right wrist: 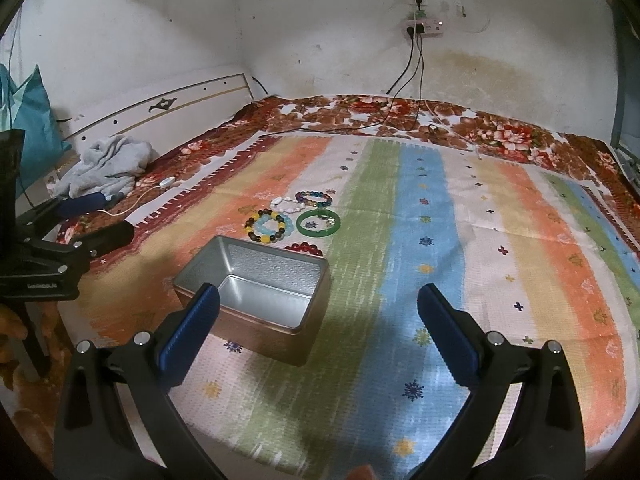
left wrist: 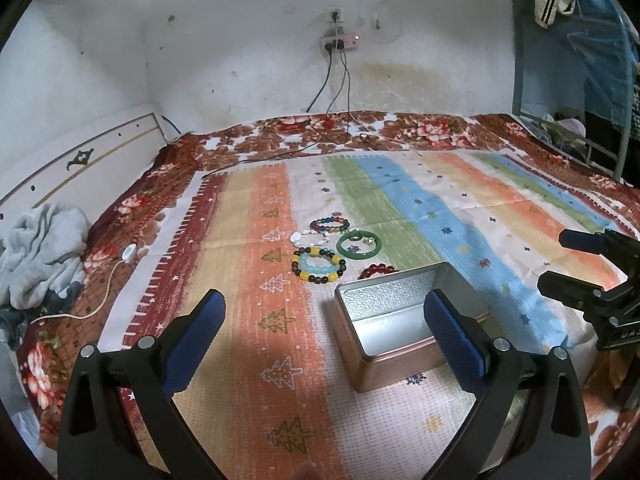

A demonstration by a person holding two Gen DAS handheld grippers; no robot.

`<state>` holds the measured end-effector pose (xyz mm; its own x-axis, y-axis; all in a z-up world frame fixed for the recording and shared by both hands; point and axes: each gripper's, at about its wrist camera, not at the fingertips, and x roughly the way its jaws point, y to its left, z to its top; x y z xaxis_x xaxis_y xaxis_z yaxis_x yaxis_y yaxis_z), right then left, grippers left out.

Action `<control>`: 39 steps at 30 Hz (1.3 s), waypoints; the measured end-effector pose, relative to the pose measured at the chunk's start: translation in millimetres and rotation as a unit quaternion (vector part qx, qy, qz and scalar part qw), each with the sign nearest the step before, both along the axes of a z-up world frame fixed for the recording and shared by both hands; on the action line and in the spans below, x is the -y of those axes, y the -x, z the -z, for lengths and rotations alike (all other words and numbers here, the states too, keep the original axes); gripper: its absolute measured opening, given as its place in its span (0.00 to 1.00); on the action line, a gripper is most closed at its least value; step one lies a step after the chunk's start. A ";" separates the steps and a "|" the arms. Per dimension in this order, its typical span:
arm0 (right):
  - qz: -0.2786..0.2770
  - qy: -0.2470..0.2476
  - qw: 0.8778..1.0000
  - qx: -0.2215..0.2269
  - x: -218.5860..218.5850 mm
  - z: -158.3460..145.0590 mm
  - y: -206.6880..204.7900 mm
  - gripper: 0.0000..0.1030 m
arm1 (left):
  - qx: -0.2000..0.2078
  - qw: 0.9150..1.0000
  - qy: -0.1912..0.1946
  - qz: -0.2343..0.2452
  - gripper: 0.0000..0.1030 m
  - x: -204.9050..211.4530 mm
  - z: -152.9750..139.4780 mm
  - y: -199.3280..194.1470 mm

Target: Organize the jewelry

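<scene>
Ahead of the left gripper (left wrist: 324, 332), slightly to its right, an open tin (left wrist: 394, 320) sits on the bed (left wrist: 248, 320). Beyond the tin lies a cluster of bracelets (left wrist: 318, 266). The right gripper (right wrist: 318, 332) has the tin ahead-left, bracelets behind it.

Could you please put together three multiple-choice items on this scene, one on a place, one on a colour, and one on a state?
1. Where do the bracelets lie?
A. inside the tin
B. on the cloth beyond the tin
C. on the grey blanket

2. What colour is the plain, beadless bangle?
A. green
B. red
C. white

3. How is the tin?
A. lidded
B. open and empty
C. open and full

Answers:
1 B: the bracelets sit on the striped cloth past the tin.
2 A: the bangle is a smooth green ring.
3 B: its bare metal floor shows, with no lid on it.
</scene>
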<state>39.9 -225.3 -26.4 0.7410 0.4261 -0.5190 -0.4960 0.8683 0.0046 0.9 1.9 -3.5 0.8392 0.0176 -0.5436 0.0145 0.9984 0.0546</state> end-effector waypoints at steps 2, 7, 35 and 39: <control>0.000 -0.001 1.000 -0.001 0.3 -1.0 -0.2 0.95 | -0.001 1.000 0.000 -0.002 0.95 0.5 0.2 0.0; 0.001 0.000 1.000 -0.002 0.6 -1.2 0.1 0.95 | -0.002 1.000 0.000 -0.002 0.95 0.9 1.4 1.1; -0.004 -0.001 1.000 -0.013 -2.0 -1.5 -12.9 0.95 | -0.023 0.999 -0.014 -0.030 0.95 -4.1 2.6 -14.7; -0.002 0.009 1.000 -0.010 -7.2 -4.2 -23.7 0.95 | -0.032 0.999 -0.019 -0.028 0.95 -4.6 1.6 -25.1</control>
<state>63.6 -218.1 -22.2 0.7288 0.4205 -0.5404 -0.5002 0.8659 -0.0007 26.0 6.5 -5.1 0.8001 0.0855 -0.5938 -0.0376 0.9950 0.0926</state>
